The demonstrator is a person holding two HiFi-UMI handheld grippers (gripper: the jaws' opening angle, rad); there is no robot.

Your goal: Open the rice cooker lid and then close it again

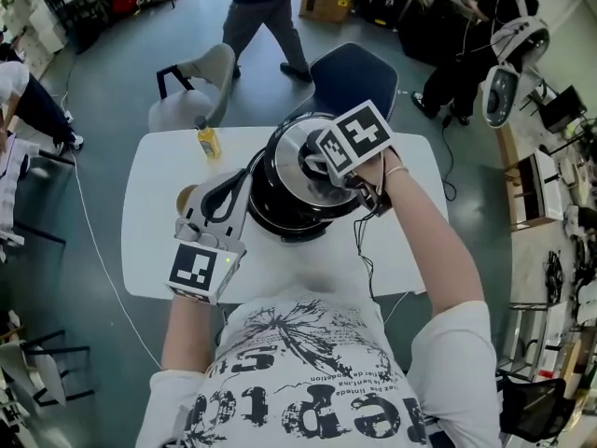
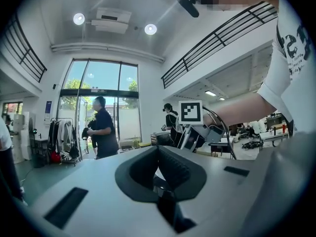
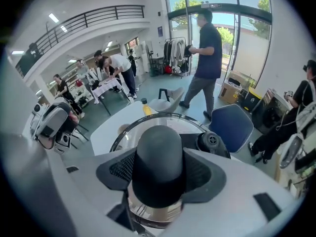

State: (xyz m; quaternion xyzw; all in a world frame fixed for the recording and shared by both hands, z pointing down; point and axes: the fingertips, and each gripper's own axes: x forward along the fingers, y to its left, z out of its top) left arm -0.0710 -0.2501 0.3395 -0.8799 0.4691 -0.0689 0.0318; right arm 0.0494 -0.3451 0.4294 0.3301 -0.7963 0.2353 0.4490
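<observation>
A black rice cooker [image 1: 297,215] stands in the middle of the white table [image 1: 149,250]. My right gripper [image 1: 312,161] is shut on the black knob [image 3: 159,152] of the cooker's glass lid [image 1: 297,143]. The lid, with its metal rim [image 3: 118,137], is held tilted just above the pot. My left gripper [image 1: 241,183] rests level at the cooker's left side. Its dark pads [image 2: 175,169] meet at the tips with nothing between them. In the left gripper view the right gripper's marker cube [image 2: 190,112] shows ahead.
A small yellow bottle [image 1: 210,142] and a round tan cup [image 1: 187,197] stand on the table left of the cooker. A grey chair [image 1: 191,87] and a blue chair [image 1: 354,73] stand behind the table. People move about at the back of the room.
</observation>
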